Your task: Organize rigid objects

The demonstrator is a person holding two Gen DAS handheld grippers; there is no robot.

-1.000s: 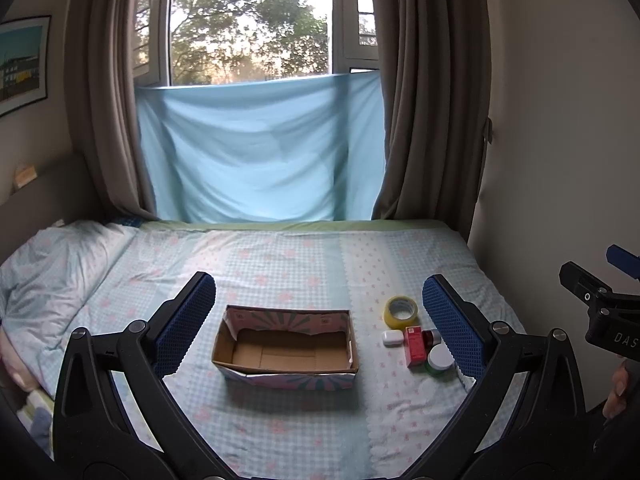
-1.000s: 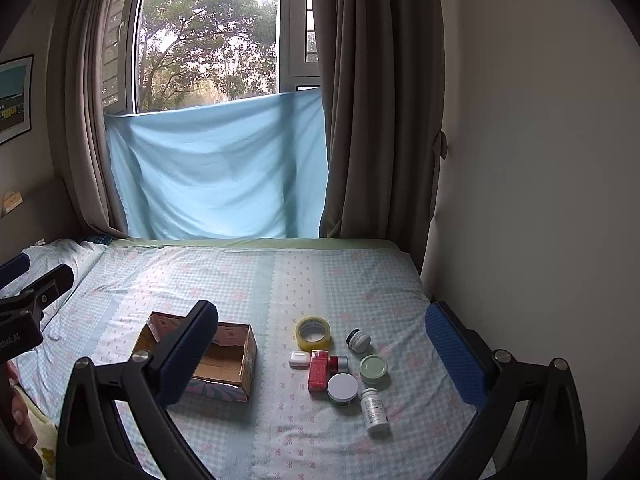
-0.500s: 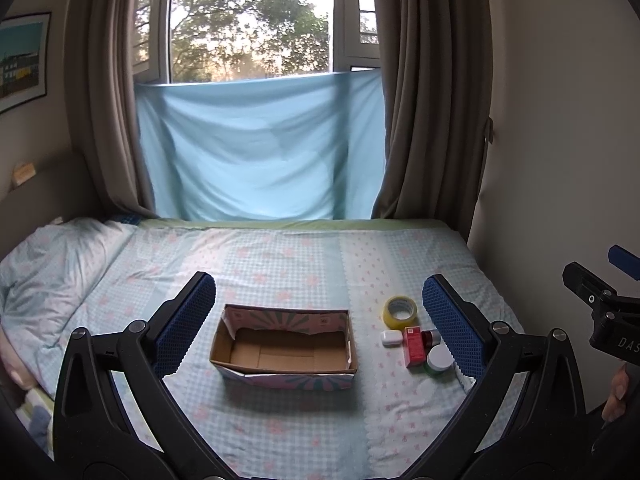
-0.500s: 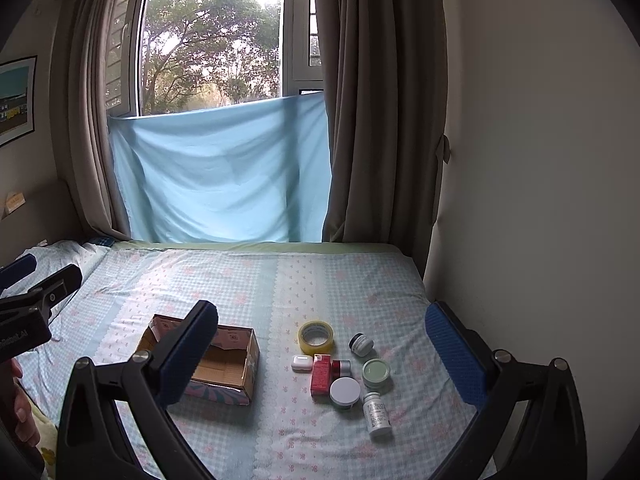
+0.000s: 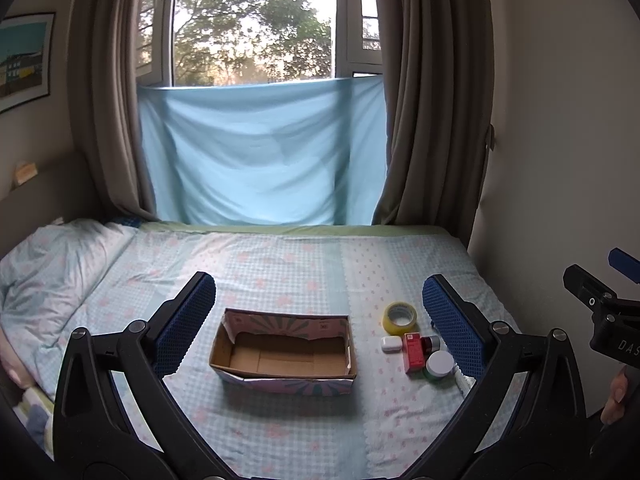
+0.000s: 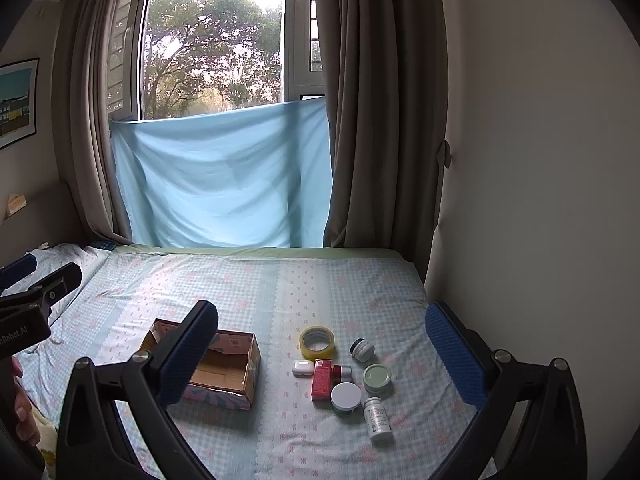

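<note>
An open, empty cardboard box (image 5: 284, 354) (image 6: 224, 372) sits on the bed. To its right lies a cluster of small items: a yellow tape roll (image 6: 317, 342) (image 5: 400, 318), a white earbud case (image 6: 303, 369), a red carton (image 6: 322, 379) (image 5: 413, 353), a white-lidded jar (image 6: 346, 397), a green-lidded jar (image 6: 377, 377), a dark jar (image 6: 362, 349) and a white pill bottle (image 6: 377, 423) on its side. My left gripper (image 5: 320, 316) is open and empty, held above the box. My right gripper (image 6: 322, 344) is open and empty, above the cluster.
The bed (image 6: 280, 288) has a pale checked sheet, with a pillow (image 5: 52, 264) at the left. A wall (image 6: 540, 200) borders the bed's right side. Curtains and a blue cloth (image 6: 224, 184) hang at the far window.
Both views have shifted slightly; the right gripper has drifted a little, so the items sit marginally further right in its view. Nothing on the bed has moved.
</note>
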